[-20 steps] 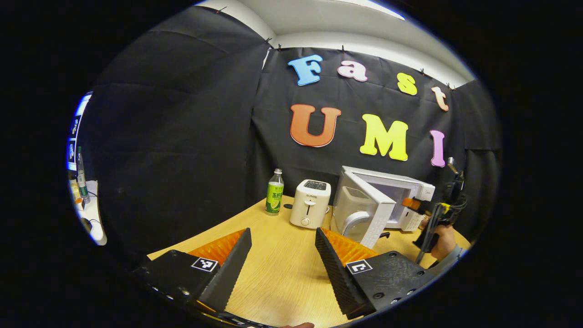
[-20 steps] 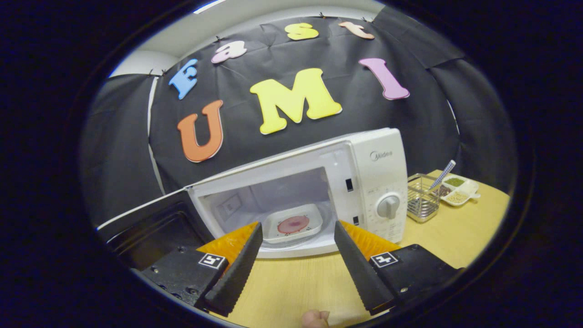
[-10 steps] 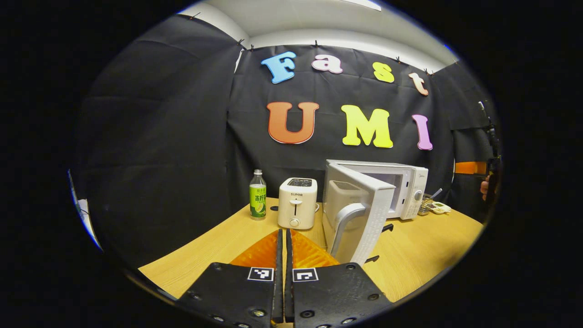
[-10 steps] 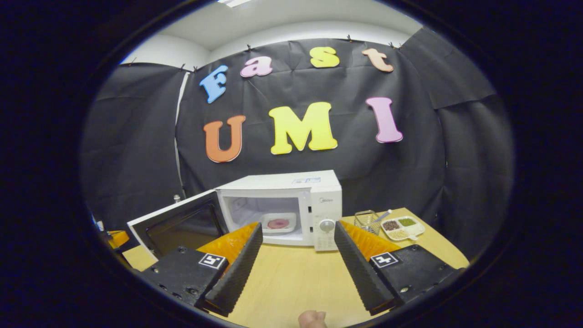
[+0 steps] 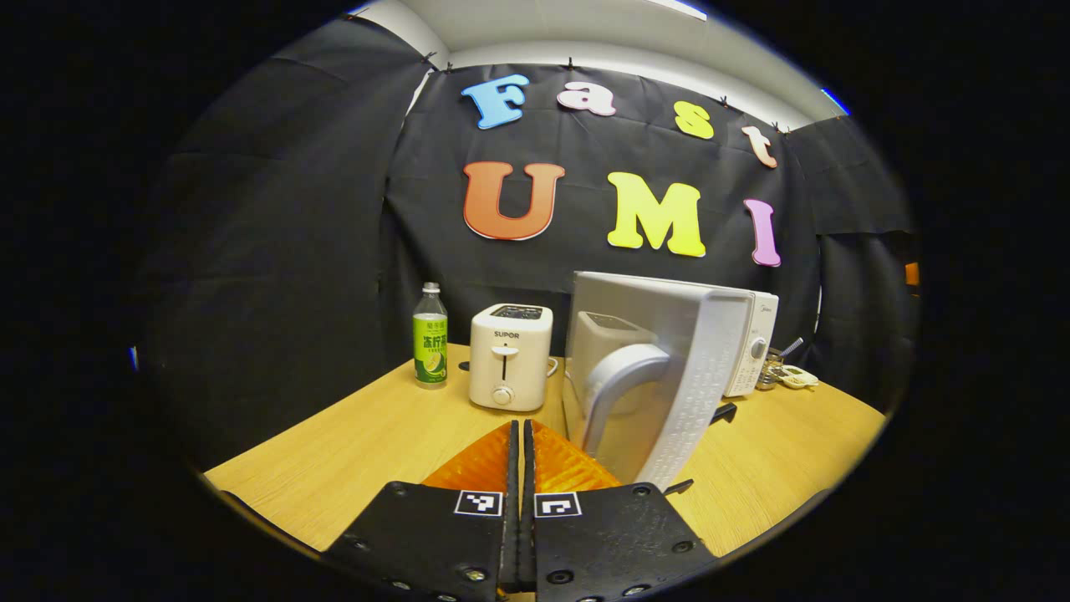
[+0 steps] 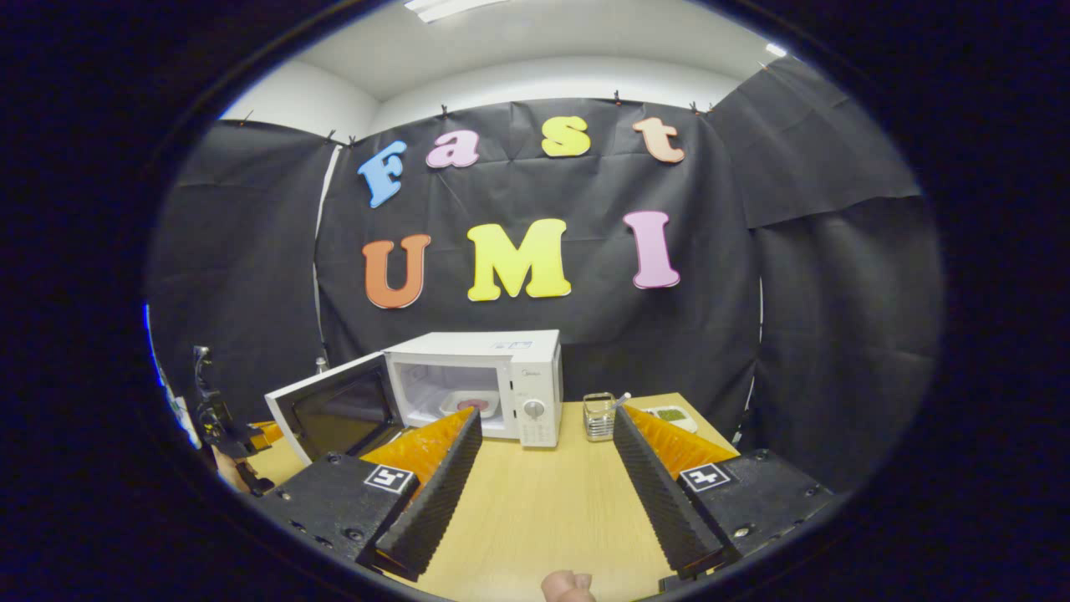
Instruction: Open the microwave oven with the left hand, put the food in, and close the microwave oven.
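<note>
The white microwave (image 6: 501,368) stands at the back of the wooden table with its door (image 6: 334,410) swung wide open to the left. Inside sits a white plate with a round pink food item (image 6: 471,405). My right gripper (image 6: 547,415) hangs open and empty over the table, well back from the oven. In the left gripper view the door's outer face with its curved grey handle (image 5: 614,380) fills the middle right. My left gripper (image 5: 521,426) is shut with nothing between its fingers, just left of that handle and close to the door.
A white toaster (image 5: 510,355) and a green-labelled bottle (image 5: 430,336) stand left of the microwave. Right of it are a wire basket (image 6: 598,415) and a small compartment dish (image 6: 671,415). The other gripper and the hand holding it (image 6: 221,435) appear far left in the right gripper view.
My left gripper went from open to shut and came nearer the open door. My right gripper drew back from the oven mouth, leaving the plate inside.
</note>
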Available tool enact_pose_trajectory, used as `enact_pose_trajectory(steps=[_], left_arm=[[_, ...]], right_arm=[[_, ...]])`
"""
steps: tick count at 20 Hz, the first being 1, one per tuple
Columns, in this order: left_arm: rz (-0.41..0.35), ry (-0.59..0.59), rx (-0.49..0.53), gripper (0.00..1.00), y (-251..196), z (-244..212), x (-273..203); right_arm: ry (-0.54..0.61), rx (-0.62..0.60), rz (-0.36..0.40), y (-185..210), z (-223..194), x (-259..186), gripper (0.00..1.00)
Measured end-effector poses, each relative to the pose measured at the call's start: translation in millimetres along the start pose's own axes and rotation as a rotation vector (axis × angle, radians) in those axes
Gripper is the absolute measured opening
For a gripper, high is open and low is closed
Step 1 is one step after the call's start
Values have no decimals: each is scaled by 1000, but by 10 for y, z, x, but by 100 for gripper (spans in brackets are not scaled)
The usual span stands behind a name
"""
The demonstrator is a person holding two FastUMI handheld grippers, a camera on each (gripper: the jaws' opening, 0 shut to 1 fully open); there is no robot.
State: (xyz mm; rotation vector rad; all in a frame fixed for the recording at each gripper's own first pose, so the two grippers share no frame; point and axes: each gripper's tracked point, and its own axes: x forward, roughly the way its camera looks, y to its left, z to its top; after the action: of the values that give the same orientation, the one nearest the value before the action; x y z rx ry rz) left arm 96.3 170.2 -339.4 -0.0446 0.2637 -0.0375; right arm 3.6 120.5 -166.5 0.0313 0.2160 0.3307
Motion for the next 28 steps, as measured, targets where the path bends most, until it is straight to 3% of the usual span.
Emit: enact_pose_trajectory(steps=[1,2,4,5,6,7,8,10,11,12,13,14,15,16,21,22,26,27,28], left_arm=[[4,3,8,0,-29,-19,32],[-3,10,3,0,-77,-34,0],[-41,2,-17,0,-259,-20,-28],[-57,-8,-19,0,-339,9,-30],[-72,-17,-17,14,-425,34,-37],[-83,-22,-13,14,-496,46,-33],[-92,-25,-10,0,-560,49,-19],[-108,-26,-15,0,-701,42,20],[-115,-20,-18,0,-774,49,44],[-124,-16,-17,0,-855,36,83],[-133,-16,-13,0,-937,38,102],[-144,-19,-9,0,-1019,40,124],[-154,-23,-5,14,-1093,50,153],[-165,-26,-2,0,-1203,54,195],[-234,-22,4,0,-1640,76,499],[-249,-26,0,0,-1725,91,566],[-338,-8,-37,0,-2139,64,797],[-348,-15,-24,0,-2214,75,855],[-354,-15,-10,0,-2272,84,909]], right_arm=[[-3,9,-2,-61,13,-59,100],[-3,12,-6,-133,17,-116,91],[-12,19,-24,-256,55,-214,91],[-17,20,-26,-291,78,-257,100],[-21,19,-23,-314,78,-305,100],[-26,22,-22,-342,94,-354,100],[-30,22,-19,-377,100,-394,100],[-41,8,-20,-442,144,-455,100],[-41,-6,-34,-506,154,-480,91],[-48,-16,-47,-554,168,-509,91],[-54,-26,-53,-592,195,-538,100],[-60,-31,-51,-600,207,-571,100],[-64,-30,-49,-613,229,-593,100],[-72,-28,-43,-625,257,-606,91],[-131,-22,-5,-625,439,-637,91],[-137,-23,2,-619,450,-637,100],[-141,-29,18,-629,451,-564,100],[-134,-26,23,-637,429,-537,91],[-129,-21,29,-645,405,-508,100]])
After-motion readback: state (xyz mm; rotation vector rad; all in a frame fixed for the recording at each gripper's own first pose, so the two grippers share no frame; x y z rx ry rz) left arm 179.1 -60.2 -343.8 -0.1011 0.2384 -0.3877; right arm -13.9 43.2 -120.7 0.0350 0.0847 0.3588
